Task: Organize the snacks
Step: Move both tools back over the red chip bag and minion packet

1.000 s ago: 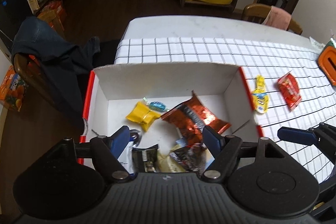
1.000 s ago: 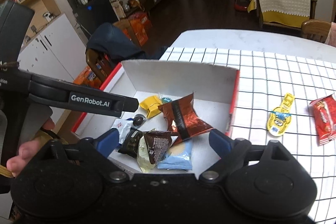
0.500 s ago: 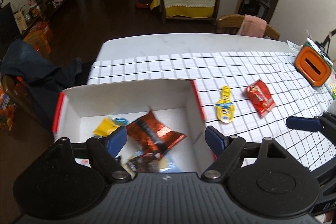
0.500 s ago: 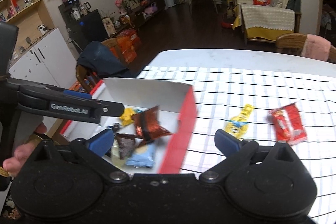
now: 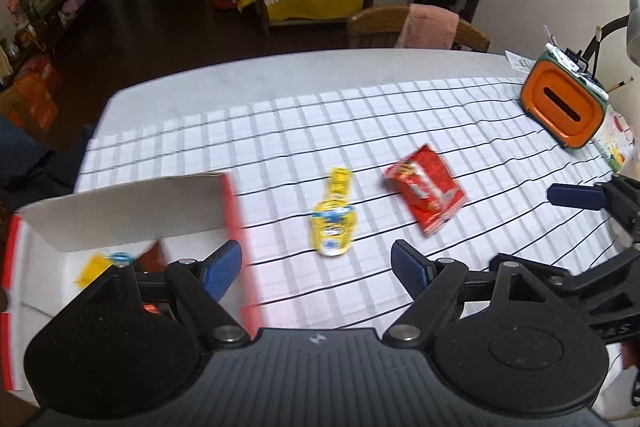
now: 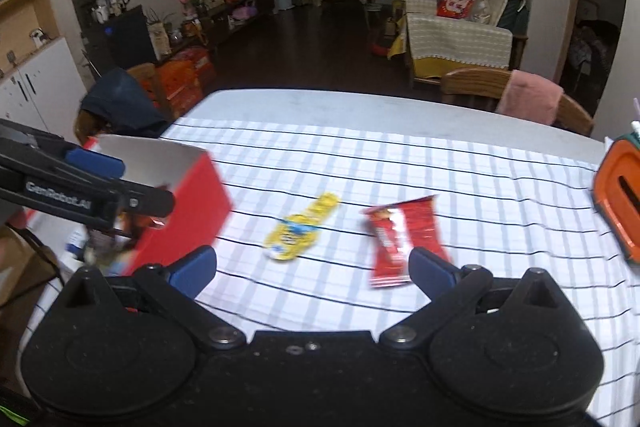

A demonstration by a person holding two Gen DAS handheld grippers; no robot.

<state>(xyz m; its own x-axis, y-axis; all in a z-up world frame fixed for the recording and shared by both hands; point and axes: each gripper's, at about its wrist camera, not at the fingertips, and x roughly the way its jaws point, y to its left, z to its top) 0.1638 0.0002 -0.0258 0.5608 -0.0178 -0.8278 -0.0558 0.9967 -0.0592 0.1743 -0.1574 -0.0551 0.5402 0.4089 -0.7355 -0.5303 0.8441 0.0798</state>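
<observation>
I read "GenRobot.AI" on my left gripper (image 6: 100,183) at frame left, both grippers' fingers spread and empty, right gripper (image 6: 312,267) above bare cloth (image 6: 400,163) between yellow packet (image 6: 300,227) and red packet (image 6: 400,239).

Both grippers have swung right from the box (image 5: 120,211) toward the table snacks.

Both fisheye views sit low over a table covered by a gridded cloth (image 5: 400,115), looking forward and down toward the living room beyond. The left wrist view stands nearer the red-and-white box (image 5: 120,211) (at its lower left). The right wrist view looks from further right. Both share the yellow packet (image 5: 333,219) (image 6: 301,227), the red packet (image 5: 426,189) (image 6: 402,239) and the orange holder (image 5: 562,107) (image 6: 620,203).
</observation>
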